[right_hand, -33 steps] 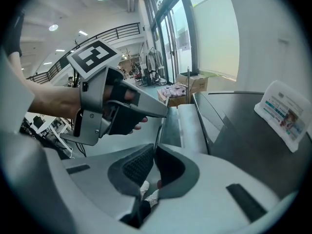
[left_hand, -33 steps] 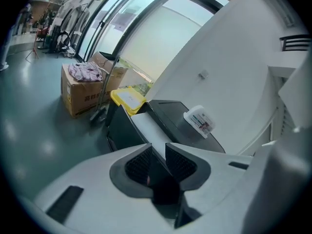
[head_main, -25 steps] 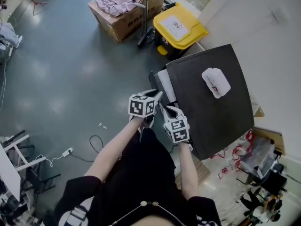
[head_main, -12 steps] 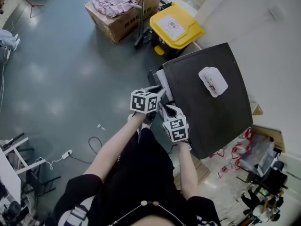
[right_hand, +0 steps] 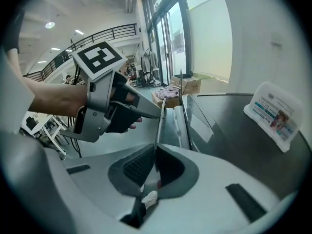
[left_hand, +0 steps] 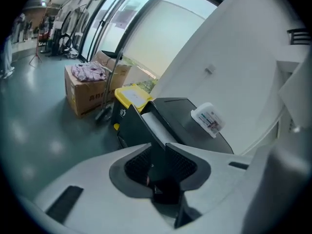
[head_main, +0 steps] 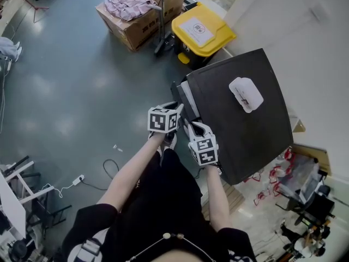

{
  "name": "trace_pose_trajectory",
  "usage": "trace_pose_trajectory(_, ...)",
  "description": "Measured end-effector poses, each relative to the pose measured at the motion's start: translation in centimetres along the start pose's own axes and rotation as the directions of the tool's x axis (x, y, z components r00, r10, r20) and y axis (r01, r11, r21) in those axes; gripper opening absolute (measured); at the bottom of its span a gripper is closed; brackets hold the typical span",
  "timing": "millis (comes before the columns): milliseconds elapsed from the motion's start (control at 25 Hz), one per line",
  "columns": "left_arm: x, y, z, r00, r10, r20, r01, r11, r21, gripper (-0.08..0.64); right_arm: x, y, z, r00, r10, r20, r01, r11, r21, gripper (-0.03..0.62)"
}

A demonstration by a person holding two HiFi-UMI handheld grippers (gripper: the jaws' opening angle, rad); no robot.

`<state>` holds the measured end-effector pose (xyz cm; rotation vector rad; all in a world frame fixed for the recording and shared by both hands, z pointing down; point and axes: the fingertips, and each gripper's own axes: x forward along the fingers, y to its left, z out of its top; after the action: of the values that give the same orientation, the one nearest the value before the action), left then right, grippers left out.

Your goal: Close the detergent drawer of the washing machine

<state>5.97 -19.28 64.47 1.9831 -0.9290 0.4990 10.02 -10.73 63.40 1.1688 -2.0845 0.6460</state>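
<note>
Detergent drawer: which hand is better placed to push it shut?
Probably left. The left tool grips the open drawer's dark front panel, pointing toward the black-topped washing machine; the right tool pinches that panel's edge sideways.

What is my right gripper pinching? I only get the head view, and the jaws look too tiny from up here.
Observer: The right gripper view shows the right gripper shut on the thin front edge of the detergent drawer. The edge runs straight down between its pads.
Operator: And what about my left one?
Observer: In the left gripper view, the left gripper has its jaws wider apart. They are clamped on the dark front of that same detergent drawer, which fills the gap between the pads.
</note>
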Motion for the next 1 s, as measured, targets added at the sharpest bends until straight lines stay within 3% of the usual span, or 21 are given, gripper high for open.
trace_pose_trajectory(280, 0.7, -0.4, 0.6, 0.999, -0.037, 0.002, 0.037, 0.999, -0.025, 0.087, 0.1, -0.7, 0.1, 1.000, -0.026, -0.007, 0.026, 0.999, 0.024, 0.020)
trace_pose_trajectory(640, 2.0, -1.8, 1.2, 0.997, -0.073, -0.004, 0.072, 0.996, -0.045, 0.087, 0.0, -1.9, 0.0, 0.991, -0.135, 0.001, 0.134, 0.985, 0.107, 0.021)
trace_pose_trajectory(800, 2.2, -2.2, 1.6, 0.993, -0.114, 0.019, 0.115, 0.988, -0.101, 0.087, 0.0, -2.7, 0.3, 0.977, -0.213, 0.016, 0.210, 0.971, 0.114, 0.021)
trace_pose_trajectory(1000, 2.8, -4.8, 2.4, 0.980, -0.199, 0.023, 0.200, 0.976, -0.081, 0.087, -0.2, -3.7, 0.3, 0.960, -0.278, -0.023, 0.279, 0.954, 0.113, 0.023)
